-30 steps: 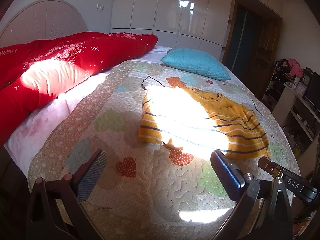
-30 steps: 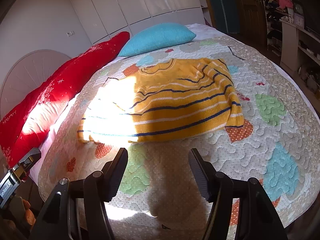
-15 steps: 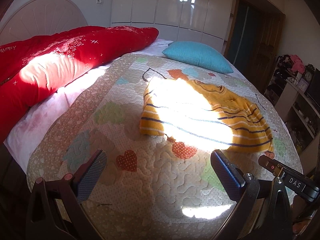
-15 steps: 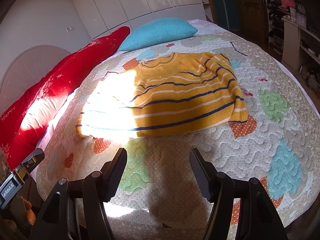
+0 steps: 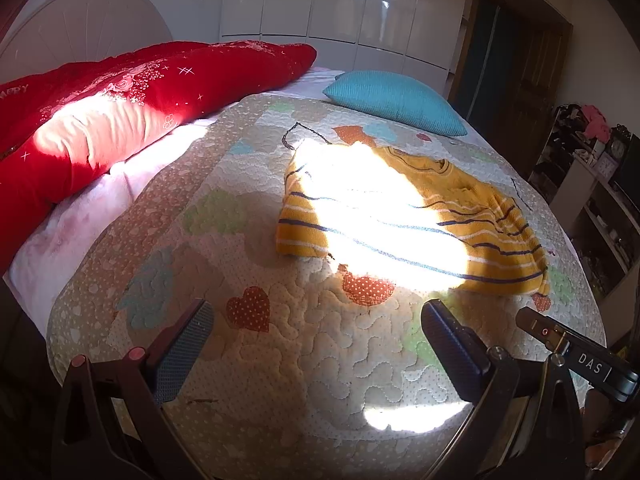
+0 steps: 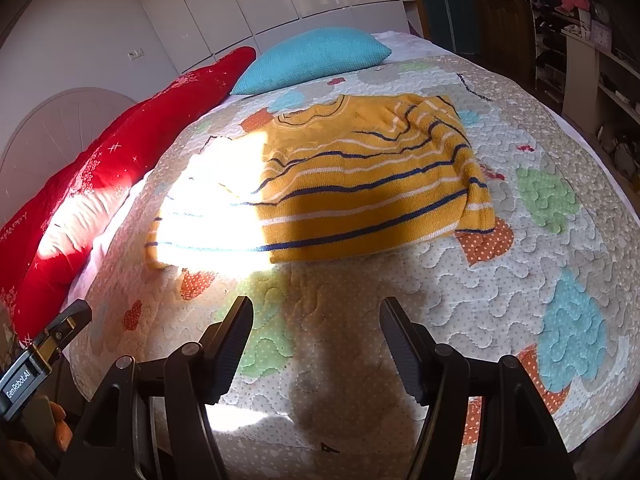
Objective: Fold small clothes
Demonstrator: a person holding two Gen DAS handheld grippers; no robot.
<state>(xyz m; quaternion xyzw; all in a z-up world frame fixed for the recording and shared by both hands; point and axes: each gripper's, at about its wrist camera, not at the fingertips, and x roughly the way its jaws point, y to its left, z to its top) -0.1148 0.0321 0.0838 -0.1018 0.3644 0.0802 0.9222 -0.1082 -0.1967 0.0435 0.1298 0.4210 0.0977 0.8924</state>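
A small yellow sweater [image 5: 472,216] [image 6: 360,184] with navy and white stripes lies on the quilted bedspread [image 5: 280,360] [image 6: 500,300], its sleeves folded in and its left half washed out by sunlight. My left gripper [image 5: 318,322] hovers open over the near part of the quilt, short of the sweater's hem, nothing between its fingers. My right gripper [image 6: 316,318] is open too, just in front of the hem's middle and apart from it. The right gripper's body [image 5: 576,356] shows at the lower right of the left wrist view.
A red duvet [image 5: 120,104] [image 6: 80,184] lies along the far left side of the bed, a turquoise pillow [image 5: 396,100] [image 6: 312,56] at the head. White wardrobe doors [image 5: 340,0] stand behind. Cluttered shelves [image 5: 600,184] [image 6: 580,40] stand off the bed's right side.
Both views have tilted down slightly, so the sweater sits a little lower and nearer in frame. Both grippers stay open and the sweater lies unmoved.
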